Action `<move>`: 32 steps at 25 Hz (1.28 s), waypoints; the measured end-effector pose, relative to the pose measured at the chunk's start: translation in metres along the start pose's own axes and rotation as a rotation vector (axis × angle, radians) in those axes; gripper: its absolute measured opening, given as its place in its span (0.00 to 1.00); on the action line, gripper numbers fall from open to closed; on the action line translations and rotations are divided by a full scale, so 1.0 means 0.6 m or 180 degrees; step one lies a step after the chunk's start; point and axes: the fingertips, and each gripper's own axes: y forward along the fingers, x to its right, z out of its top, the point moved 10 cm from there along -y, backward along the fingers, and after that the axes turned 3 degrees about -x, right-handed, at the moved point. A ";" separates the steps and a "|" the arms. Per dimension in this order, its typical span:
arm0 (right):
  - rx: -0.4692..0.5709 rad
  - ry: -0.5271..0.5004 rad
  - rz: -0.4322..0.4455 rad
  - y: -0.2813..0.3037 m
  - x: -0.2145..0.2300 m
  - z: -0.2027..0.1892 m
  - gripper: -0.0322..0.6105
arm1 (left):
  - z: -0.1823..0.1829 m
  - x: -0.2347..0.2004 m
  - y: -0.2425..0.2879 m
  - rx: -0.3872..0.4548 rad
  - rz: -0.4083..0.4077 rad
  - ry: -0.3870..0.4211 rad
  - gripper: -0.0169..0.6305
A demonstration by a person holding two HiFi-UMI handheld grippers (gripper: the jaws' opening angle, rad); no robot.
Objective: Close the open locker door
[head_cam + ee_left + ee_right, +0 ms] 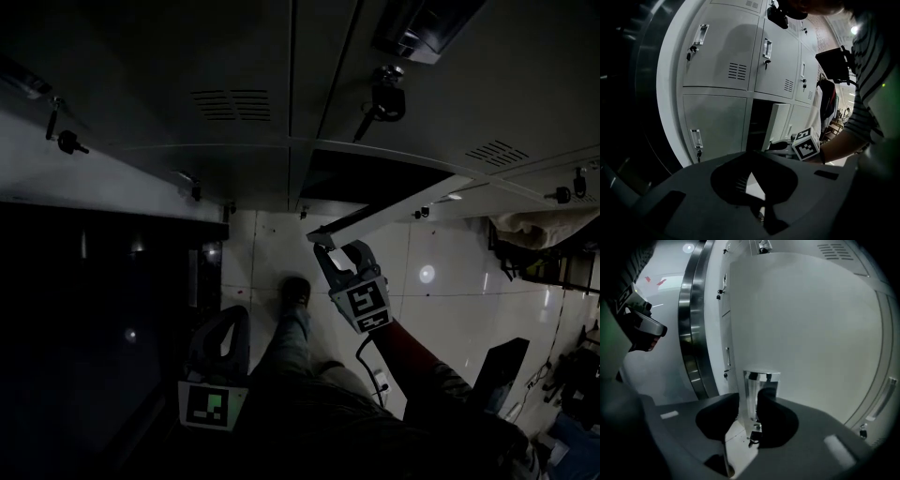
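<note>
Right gripper view, right claw [750, 397]: narrowed onto the free edge of the locker door [811, 333], one jaw on either side, pinching it as far as this view shows.
Handle [761, 380]: shiny metal plate on the door's face, right at the pinched edge, at twelve o'clock from the jaw tips.
Left claw [750, 172]: pressed together with nothing in it, held low and well apart from the door, which stands at one o'clock from it.
Door's place: lower row of the lockers [722, 70], swung about halfway out over the floor [450, 309]. In the head view its dark open compartment [366, 183] lies at twelve o'clock from the right claw.
Weight: probably light, thin sheet metal on hinges, so it should swing with little force.
Stiffness: likely rigid enough to push, though a thin panel may flex and rattle.
Surface: smooth paint, likely slippery for the pads, so a push on the face should hold better than a drag.
Where to hold: the free edge beside the handle, farthest from the hinges, looks best.
Last part: the latch may want a firmer press flat on the face.
</note>
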 end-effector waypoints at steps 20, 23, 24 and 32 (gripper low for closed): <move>0.0112 0.0331 -0.0397 0.132 0.065 0.093 0.30 | 0.094 -0.052 0.043 0.0268 0.0181 0.0173 0.03; 0.0050 0.0311 -0.0376 0.134 0.060 0.096 0.33 | 0.100 -0.051 0.040 0.0279 0.0170 0.0186 0.03; 0.0005 0.0321 -0.0349 0.136 0.056 0.098 0.39 | 0.101 -0.050 0.039 0.0286 0.0171 0.0190 0.03; -0.0201 0.0618 -0.0374 0.121 0.038 0.101 0.66 | 0.089 -0.031 0.024 0.0315 0.0139 0.0245 0.03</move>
